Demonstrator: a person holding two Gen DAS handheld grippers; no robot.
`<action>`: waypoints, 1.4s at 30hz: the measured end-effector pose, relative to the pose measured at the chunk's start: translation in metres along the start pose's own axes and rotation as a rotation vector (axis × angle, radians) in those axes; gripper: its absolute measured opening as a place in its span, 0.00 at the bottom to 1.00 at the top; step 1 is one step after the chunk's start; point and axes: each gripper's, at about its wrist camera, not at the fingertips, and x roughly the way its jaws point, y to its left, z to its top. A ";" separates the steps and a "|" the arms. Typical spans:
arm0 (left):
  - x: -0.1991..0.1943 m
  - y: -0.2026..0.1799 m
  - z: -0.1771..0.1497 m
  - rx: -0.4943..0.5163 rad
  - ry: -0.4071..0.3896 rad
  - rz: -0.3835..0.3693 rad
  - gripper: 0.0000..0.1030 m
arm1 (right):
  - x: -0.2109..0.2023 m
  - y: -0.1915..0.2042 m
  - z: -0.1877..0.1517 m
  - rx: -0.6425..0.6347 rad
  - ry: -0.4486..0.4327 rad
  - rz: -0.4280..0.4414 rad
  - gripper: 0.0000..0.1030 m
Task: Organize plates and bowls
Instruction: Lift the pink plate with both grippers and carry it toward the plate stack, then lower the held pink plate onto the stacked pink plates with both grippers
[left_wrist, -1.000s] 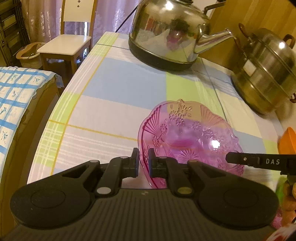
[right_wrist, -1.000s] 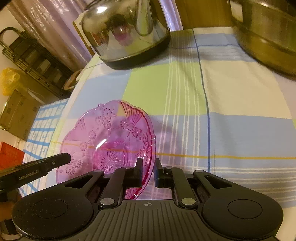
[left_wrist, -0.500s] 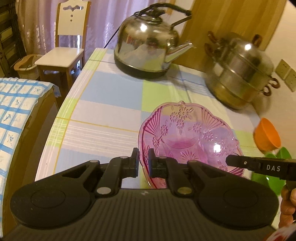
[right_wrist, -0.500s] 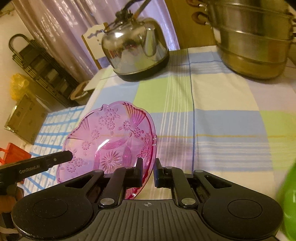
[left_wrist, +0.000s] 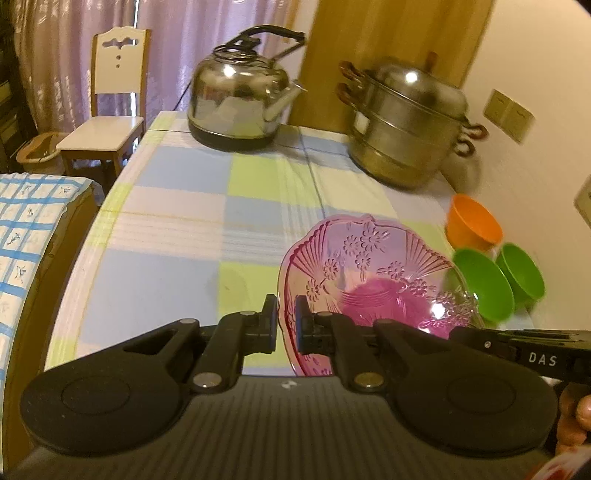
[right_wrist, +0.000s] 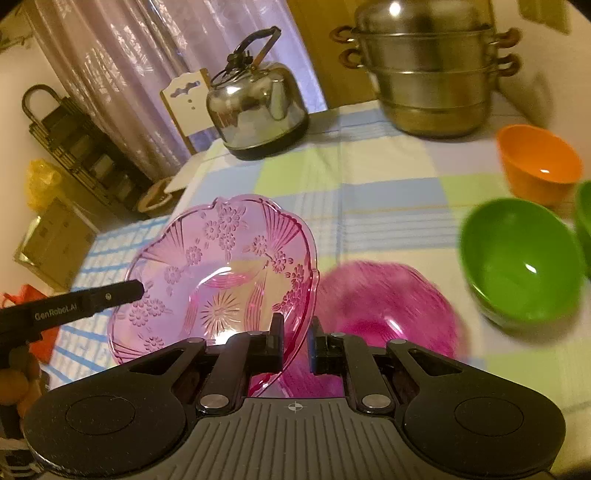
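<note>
Both tools — left, right — clamping pink glass plate, second pink dish blurred beneath.

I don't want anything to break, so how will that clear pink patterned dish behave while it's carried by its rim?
The pink dish holds its shape between two rim grips, so it is probably stiff. Its glossy, thin, see-through surface suggests it could slip or crack if squeezed. It hangs tilted, so with each hand-held gripper pinching only the edge, it may swing.

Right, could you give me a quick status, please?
Both grippers, left and right, shut on pink plate. Plate lifted over table. Green bowl close by.
</note>
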 end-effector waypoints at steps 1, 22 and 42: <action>-0.004 -0.006 -0.008 0.000 0.001 -0.010 0.08 | -0.008 -0.003 -0.008 0.009 -0.004 -0.005 0.12; -0.041 -0.064 -0.106 -0.015 0.066 -0.068 0.07 | -0.093 -0.055 -0.113 0.087 0.010 -0.067 0.11; -0.037 -0.061 -0.109 -0.022 0.075 -0.082 0.07 | -0.091 -0.056 -0.116 0.109 0.026 -0.080 0.12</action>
